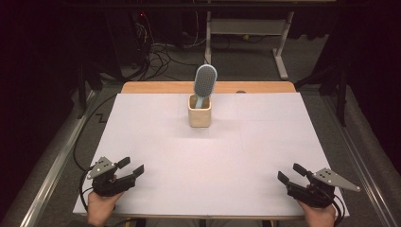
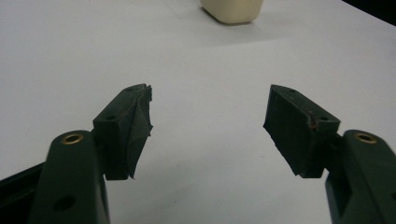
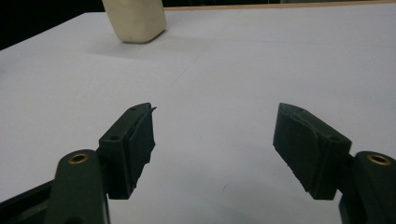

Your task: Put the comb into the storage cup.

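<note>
Matte white sheet point(image 1: 156, 156) laid flat over a pale wood table point(image 1: 156, 88); wood bare only as a strip along the far edge. Faint seam lines across the sheet in the right gripper view.

Cream holder cup point(image 1: 199, 111), squarish with rounded corners and smooth walls, upright on the sheet's far half, about centred left to right. Hairbrush point(image 1: 205, 83) standing in it handle down: light-blue handle and rim, oval head of dense grey bristle pad, leaning slightly right above the cup rim. Cup base also visible at top of left gripper view point(image 2: 232, 10) and at top left of right gripper view point(image 3: 135, 18).

Left gripper point(image 1: 130, 167) at near left corner of sheet, held by left hand point(image 1: 100, 205); jaws spread wide, nothing between. Black hard plastic with brass-coloured inserts; dark pads point(image 2: 139, 126) ragged at the edges.

Right gripper point(image 1: 291, 173) at near right corner, held by right hand point(image 1: 320, 215); jaws likewise spread, holding nothing. Grey three-cornered plate on top.

Both grippers well apart from the cup; bare sheet between them and ahead up to the cup. Cables and desk legs on the dark floor beyond the far edge.
</note>
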`<state>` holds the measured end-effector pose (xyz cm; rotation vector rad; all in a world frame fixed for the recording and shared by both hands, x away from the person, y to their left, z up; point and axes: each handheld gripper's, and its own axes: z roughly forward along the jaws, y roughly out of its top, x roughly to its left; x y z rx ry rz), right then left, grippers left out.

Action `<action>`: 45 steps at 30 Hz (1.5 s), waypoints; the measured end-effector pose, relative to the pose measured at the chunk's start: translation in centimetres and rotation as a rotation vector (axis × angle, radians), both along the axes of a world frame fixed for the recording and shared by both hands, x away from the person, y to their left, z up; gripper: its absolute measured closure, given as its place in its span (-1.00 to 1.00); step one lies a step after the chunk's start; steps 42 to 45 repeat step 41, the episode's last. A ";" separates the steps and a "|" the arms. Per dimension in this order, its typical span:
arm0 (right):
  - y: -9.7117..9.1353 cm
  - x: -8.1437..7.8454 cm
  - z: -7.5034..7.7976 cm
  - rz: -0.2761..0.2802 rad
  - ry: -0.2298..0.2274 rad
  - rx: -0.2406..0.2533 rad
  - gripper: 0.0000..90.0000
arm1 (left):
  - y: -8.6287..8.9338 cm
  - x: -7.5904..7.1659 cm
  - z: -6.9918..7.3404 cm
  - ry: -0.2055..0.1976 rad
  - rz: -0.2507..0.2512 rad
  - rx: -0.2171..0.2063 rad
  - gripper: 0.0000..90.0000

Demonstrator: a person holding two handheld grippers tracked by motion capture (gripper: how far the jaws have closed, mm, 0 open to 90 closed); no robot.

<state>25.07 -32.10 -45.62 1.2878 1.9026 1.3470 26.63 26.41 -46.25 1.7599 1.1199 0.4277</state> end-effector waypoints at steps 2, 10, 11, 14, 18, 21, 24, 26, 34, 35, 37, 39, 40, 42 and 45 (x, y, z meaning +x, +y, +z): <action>0.0 -0.1 -0.1 -0.001 0.003 0.001 -0.34 | 0.1 0.0 0.0 -0.001 0.003 -0.002 -0.28; 0.0 -0.2 -0.4 -0.001 0.009 -0.008 -0.35 | 0.2 -0.1 0.0 0.001 0.010 -0.012 -0.28; 0.0 -0.3 -0.4 0.000 0.013 -0.010 -0.35 | 0.2 -0.1 0.0 0.005 0.011 -0.012 -0.28; 0.0 -0.3 -0.5 0.002 0.018 -0.015 -0.35 | 0.3 -0.2 -0.1 0.015 0.015 -0.015 -0.28; 0.1 -0.3 -0.6 0.006 0.027 -0.021 -0.35 | 0.4 -0.1 -0.2 0.028 0.019 -0.009 -0.28; 0.1 -0.3 -0.6 0.005 0.029 -0.022 -0.35 | 0.4 -0.1 -0.2 0.029 0.018 -0.009 -0.28; 0.2 -0.3 -0.6 0.007 0.026 -0.022 -0.35 | 0.3 -0.1 -0.2 0.030 0.016 -0.008 -0.28; 0.2 -0.3 -0.6 0.007 0.026 -0.021 -0.35 | 0.3 -0.1 -0.2 0.029 0.016 -0.009 -0.28; 0.2 -0.3 -0.6 0.008 0.025 -0.019 -0.35 | 0.3 -0.1 -0.2 0.029 0.015 -0.009 -0.28; 0.2 -0.3 -0.6 0.008 0.026 -0.019 -0.35 | 0.3 -0.1 -0.2 0.029 0.015 -0.009 -0.28; 0.2 -0.4 -0.6 0.010 0.025 -0.017 -0.36 | 0.3 -0.1 -0.2 0.029 0.014 -0.008 -0.28; 0.2 -0.3 -0.6 0.010 0.025 -0.015 -0.36 | 0.3 -0.1 -0.2 0.029 0.015 -0.007 -0.28; 0.2 -0.3 -0.6 0.010 0.025 -0.014 -0.36 | 0.3 -0.1 -0.2 0.028 0.016 -0.008 -0.28; 0.2 -0.4 -0.6 0.010 0.026 -0.012 -0.36 | 0.3 -0.1 -0.1 0.028 0.017 -0.008 -0.28; 0.2 -0.4 -0.6 0.010 0.026 -0.012 -0.36 | 0.3 -0.1 -0.1 0.028 0.017 -0.008 -0.28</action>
